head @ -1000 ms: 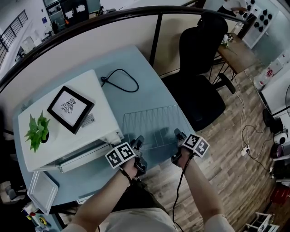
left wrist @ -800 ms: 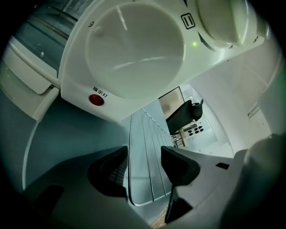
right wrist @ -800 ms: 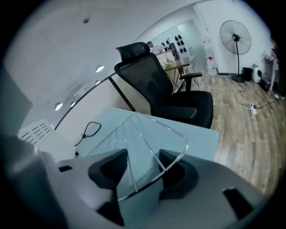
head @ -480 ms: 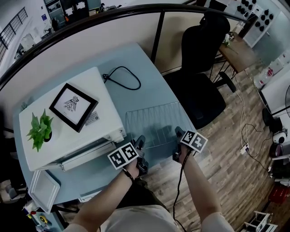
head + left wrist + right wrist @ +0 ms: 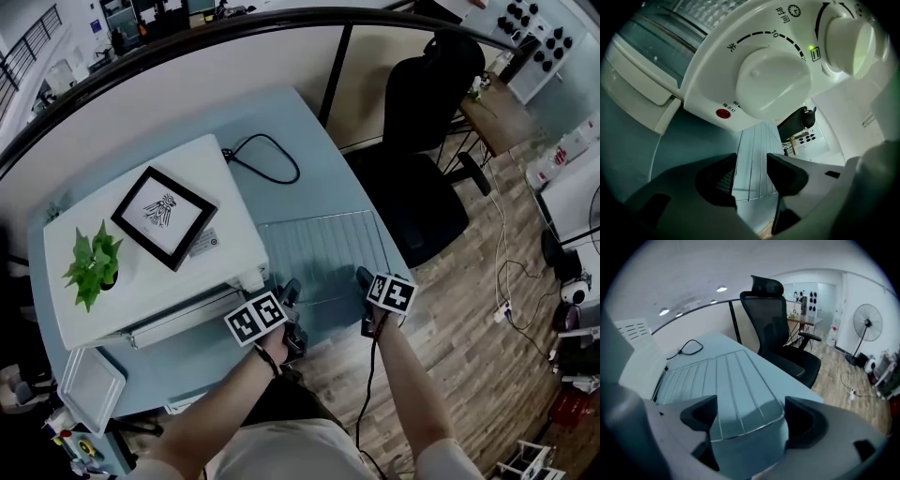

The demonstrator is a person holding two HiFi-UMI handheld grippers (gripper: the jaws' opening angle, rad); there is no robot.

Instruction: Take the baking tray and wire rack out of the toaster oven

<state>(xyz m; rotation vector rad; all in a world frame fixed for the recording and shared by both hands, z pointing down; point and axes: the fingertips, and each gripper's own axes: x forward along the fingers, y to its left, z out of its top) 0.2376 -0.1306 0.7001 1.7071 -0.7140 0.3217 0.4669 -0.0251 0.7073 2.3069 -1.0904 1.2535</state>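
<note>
Wire rack (image 5: 319, 253) lies flat on the counter (image 5: 309, 150) — likely light, stiff, slippery; pinch its rim. Right tool (image 5: 749, 408) has just opened, left tool (image 5: 752, 161) just narrowed — both straddle the near edge, unclenched.

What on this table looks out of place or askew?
A potted plant and a framed picture sit on top of the toaster oven, an odd spot on a heating appliance. The baking tray at the table's near left corner appears to overhang the edge.
</note>
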